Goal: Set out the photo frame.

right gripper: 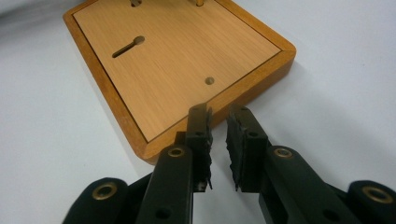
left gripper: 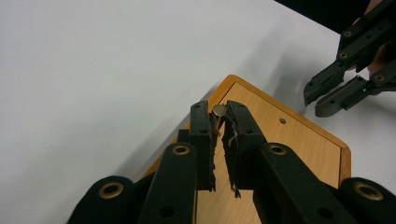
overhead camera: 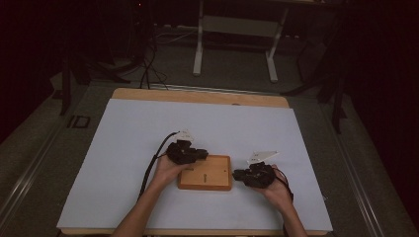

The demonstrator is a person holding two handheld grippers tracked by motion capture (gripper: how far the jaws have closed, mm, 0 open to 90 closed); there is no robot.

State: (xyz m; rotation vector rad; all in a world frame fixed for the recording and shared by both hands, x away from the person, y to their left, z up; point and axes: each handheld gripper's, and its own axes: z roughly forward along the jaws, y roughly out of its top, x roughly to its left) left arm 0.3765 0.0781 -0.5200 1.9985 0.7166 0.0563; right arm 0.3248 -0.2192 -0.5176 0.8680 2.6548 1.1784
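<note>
Left gripper view gives me the best read: my left gripper is clenched on a small pin, its round metal head poking out between the pad tips, over the near corner of the wooden board. The board lies flat on the white surface, and in the high view it sits between my two hands, with the left gripper over its upper left corner and the right gripper just off its right edge.

The right gripper grasps nothing. Its jaws stand slightly apart with bare surface showing in the gap, hovering just beside the board's corner.

My worry is the grip on the pin. Only the very tips of the pads hold it, and the pad rubber looks ragged and torn there, so a small twist of my wrist could let the pin pivot or drop. If it falls on the board it may roll off onto the surface.

Second risk: alignment. The board has a small round hole and a keyhole slot, and I can't tell from here which the pin is meant for. Pushing down off-centre would jam the pin on the wood and lever it out of the pads.

Third: the board is loose. Nothing pins it down, so a sideways push from the left could slide it, and the right gripper is beside it, not on it, so it offers no bracing yet.
</note>
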